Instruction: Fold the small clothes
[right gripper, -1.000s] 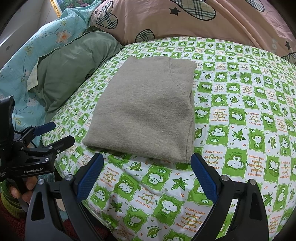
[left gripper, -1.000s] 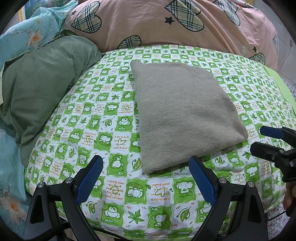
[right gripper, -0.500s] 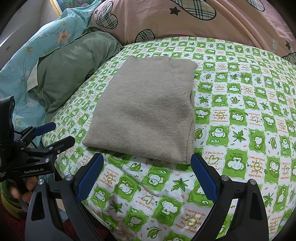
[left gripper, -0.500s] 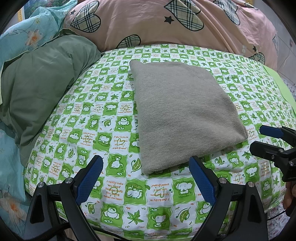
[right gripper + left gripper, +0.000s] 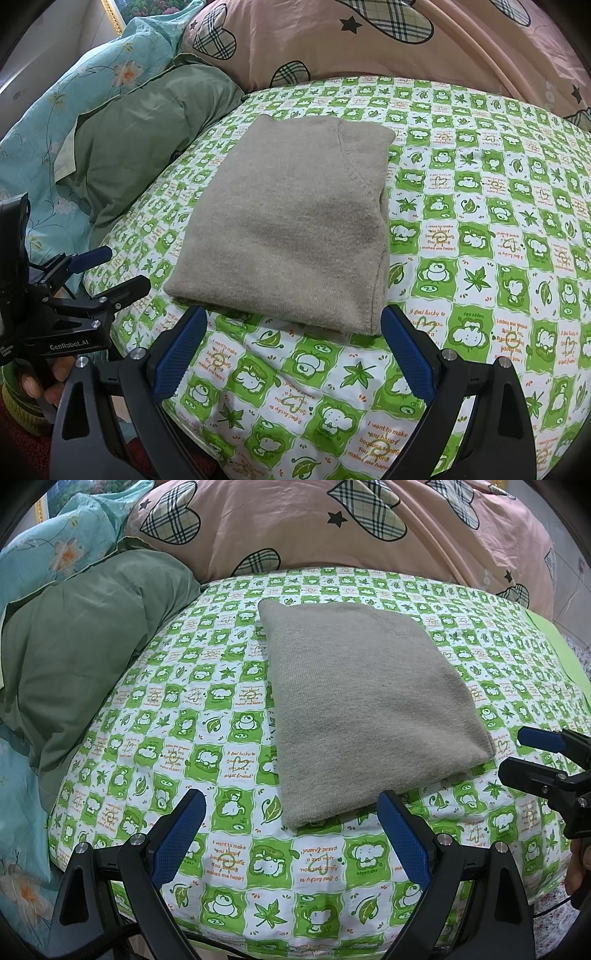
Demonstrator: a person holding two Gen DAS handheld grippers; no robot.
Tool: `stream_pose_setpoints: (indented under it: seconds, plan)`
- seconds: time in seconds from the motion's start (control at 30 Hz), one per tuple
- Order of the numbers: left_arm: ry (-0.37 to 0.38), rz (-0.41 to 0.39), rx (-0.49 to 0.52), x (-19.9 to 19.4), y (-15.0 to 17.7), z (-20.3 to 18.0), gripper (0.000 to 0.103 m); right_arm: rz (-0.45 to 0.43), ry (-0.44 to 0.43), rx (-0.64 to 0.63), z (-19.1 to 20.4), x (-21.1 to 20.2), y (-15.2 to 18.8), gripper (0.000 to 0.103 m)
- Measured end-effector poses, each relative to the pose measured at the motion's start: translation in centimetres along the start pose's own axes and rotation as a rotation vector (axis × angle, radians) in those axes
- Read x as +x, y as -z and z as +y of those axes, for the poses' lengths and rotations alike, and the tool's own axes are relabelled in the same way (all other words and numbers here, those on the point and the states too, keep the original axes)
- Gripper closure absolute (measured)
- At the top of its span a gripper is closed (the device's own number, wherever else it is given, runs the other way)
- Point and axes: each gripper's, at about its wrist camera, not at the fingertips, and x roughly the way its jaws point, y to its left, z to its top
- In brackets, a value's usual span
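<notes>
A grey-beige knit garment [image 5: 365, 709] lies folded into a flat rectangle on the green-and-white patterned sheet [image 5: 221, 746]; it also shows in the right wrist view [image 5: 295, 229]. My left gripper [image 5: 291, 830] is open and empty, hovering just short of the garment's near edge. My right gripper [image 5: 291, 347] is open and empty, also just short of the near edge. Each gripper shows in the other's view: the right one [image 5: 532, 753] at the right edge, the left one [image 5: 107, 273] at the left edge, both open.
A green pillow [image 5: 81, 657] and a teal floral quilt [image 5: 55, 554] lie to the left. A pink quilt with plaid hearts [image 5: 332, 528] is piled at the back. The bed's near edge drops off just below the grippers.
Nothing has visibly changed apart from a very slight drift of both views; the garment lies still and both grippers stay open.
</notes>
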Motion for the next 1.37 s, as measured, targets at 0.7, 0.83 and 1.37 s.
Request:
stream_pose_setpoints:
  seconds: [0.7, 0.83, 1.37]
  plan:
    - [0.034, -0.009, 0.005, 1.1, -2.5, 1.4, 0.009, -0.018, 0.011, -0.03, -0.8, 1.1, -2.3, 0.008]
    - [0.031, -0.025, 0.004, 0.9, -2.8, 1.6, 0.009, -0.018, 0.011, -0.03, -0.9, 1.2, -2.3, 0.008]
    - [0.019, -0.033, -0.013, 0.7, -3.2, 2.5, 0.009, -0.011, 0.004, -0.038, -0.5, 2.2, -2.7, 0.008]
